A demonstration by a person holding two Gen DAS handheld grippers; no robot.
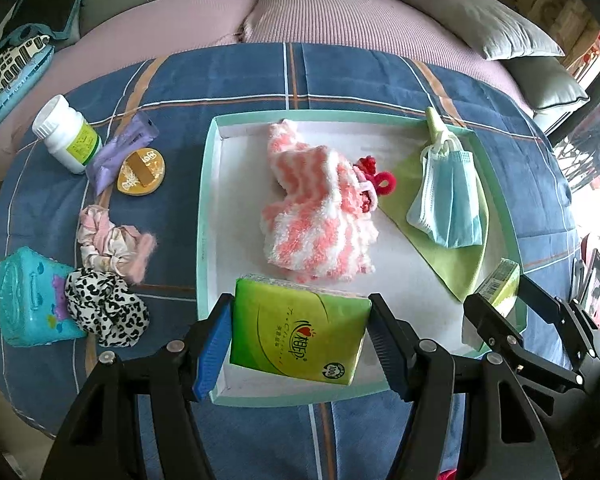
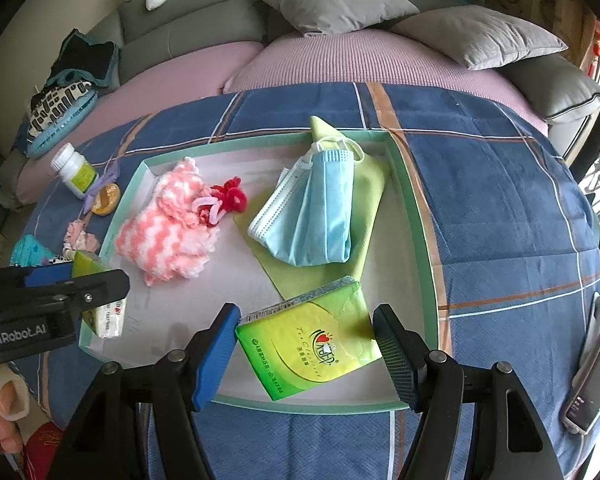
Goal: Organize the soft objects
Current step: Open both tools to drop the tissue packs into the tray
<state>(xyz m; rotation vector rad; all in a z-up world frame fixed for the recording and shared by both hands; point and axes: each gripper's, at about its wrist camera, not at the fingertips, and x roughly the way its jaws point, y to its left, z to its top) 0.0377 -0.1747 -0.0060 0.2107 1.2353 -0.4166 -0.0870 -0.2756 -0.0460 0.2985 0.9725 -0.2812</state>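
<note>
- Far left, outside the tray (image 1: 204,200), lie a teal box (image 1: 32,304), a leopard-print scrunchie (image 1: 108,308) and a pale pink scrunchie (image 1: 112,240). These two soft pieces are not yet sorted.
- Behind them are a white bottle (image 1: 68,136), a purple packet (image 1: 120,148) and an orange disc (image 1: 142,172). They look hard or non-fabric, so they probably stay out.
- The left gripper (image 1: 300,312) is closed around the left tissue pack (image 1: 300,344), with both pads against its edges. It holds the pack over the tray's near left corner.
- In the middle of the tray lies a pink-and-white fuzzy sock (image 1: 315,208), with a red hair tie (image 1: 379,176) touching its right side.
- To the right, a green cloth (image 1: 451,268) lies flat with blue face masks (image 1: 447,196) on top of it.
- The right gripper (image 2: 305,320) clasps the right tissue pack (image 2: 311,348) at the tray's near right part. Whether the pack already rests on the tray floor is unclear.
- I judge the task well past halfway: the two packs need releasing, then the scrunchies remain.
</note>
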